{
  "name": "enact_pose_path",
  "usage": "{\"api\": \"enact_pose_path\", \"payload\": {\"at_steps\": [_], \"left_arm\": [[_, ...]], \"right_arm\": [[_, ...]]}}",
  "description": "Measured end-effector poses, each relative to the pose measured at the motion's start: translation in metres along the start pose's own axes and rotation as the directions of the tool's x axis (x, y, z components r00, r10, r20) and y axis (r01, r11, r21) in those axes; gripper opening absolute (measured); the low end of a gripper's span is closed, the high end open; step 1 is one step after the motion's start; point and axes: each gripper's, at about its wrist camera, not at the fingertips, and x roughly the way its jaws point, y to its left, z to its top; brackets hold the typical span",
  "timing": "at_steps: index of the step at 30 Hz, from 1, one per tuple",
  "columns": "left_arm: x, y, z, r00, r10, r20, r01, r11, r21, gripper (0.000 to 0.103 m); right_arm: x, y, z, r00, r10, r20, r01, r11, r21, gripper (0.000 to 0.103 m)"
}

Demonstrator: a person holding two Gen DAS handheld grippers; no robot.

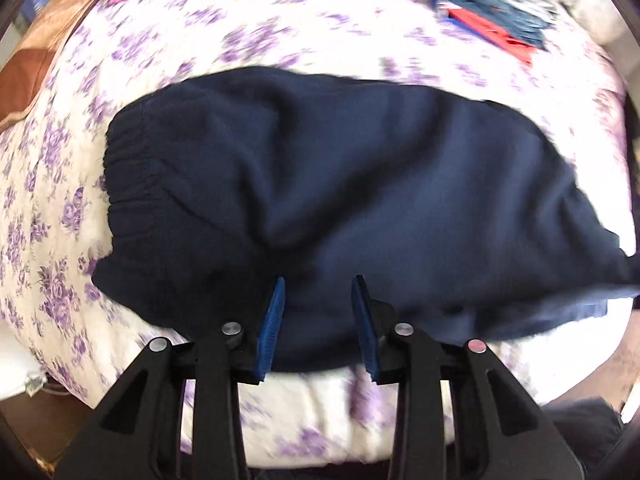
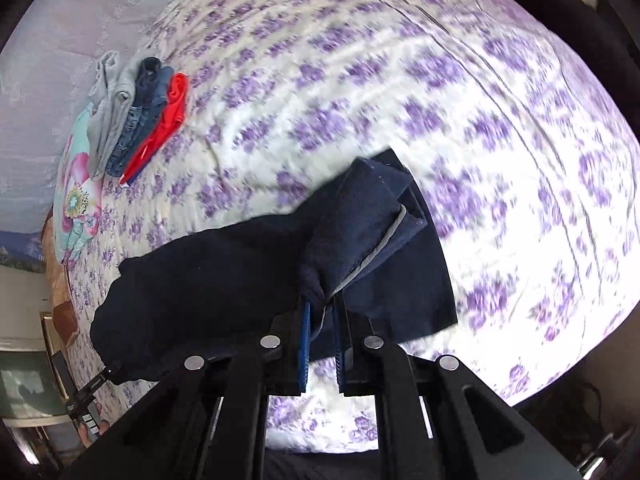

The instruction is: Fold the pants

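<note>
Dark navy pants (image 1: 340,184) lie across the flowered bedspread (image 1: 280,40), with the elastic waistband (image 1: 128,184) at the left. My left gripper (image 1: 320,284) points down over their near edge. Its blue pads (image 1: 276,312) stand apart, the cloth lies below them, and nothing is pinched. In the right wrist view the pants (image 2: 224,280) trail off to the left. My right gripper (image 2: 322,308) is shut on the leg end (image 2: 360,216), which is bunched and lifted off the bed, showing a pale seam edge.
A pile of folded clothes, grey, denim and red (image 2: 136,116), lies at the far side of the bed (image 2: 400,80), also visible in the left wrist view (image 1: 492,12). A teal flowered cloth (image 2: 78,200) lies beside it. A brown piece (image 1: 28,76) borders the bed's left edge.
</note>
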Motion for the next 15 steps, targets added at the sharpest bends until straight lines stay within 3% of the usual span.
{"api": "enact_pose_path", "payload": {"at_steps": [4,5,8,11,13,15], "left_arm": [[-0.011,-0.041,-0.001,0.999,-0.047,0.013,0.046,0.994,0.099,0.033],[-0.006,-0.053,0.002,0.998,-0.063,0.001,0.062,0.991,0.121,0.032],[0.022,-0.084,0.009,0.989,-0.13,-0.076,0.141,0.977,0.162,0.033],[0.065,-0.101,0.001,0.979,-0.089,-0.182,0.124,0.974,0.191,0.033],[0.073,-0.105,-0.012,0.988,-0.06,-0.144,0.091,0.972,0.217,0.034],[0.069,-0.102,-0.018,0.987,-0.081,-0.135,0.108,0.973,0.205,0.035]], "right_arm": [[0.038,-0.038,-0.027,1.0,-0.001,0.014,0.0,0.999,0.043,0.008],[0.053,-0.048,-0.03,1.0,0.0,-0.016,0.001,0.998,0.06,0.003],[0.08,-0.067,-0.04,0.997,0.041,-0.071,-0.032,0.992,0.124,0.003],[0.071,-0.064,-0.039,0.997,0.043,-0.068,-0.036,0.994,0.1,0.003],[0.063,-0.059,-0.038,0.996,0.026,-0.09,-0.02,0.997,0.068,0.003],[0.062,-0.053,-0.038,0.985,-0.022,-0.17,0.026,0.999,0.022,0.004]]}}
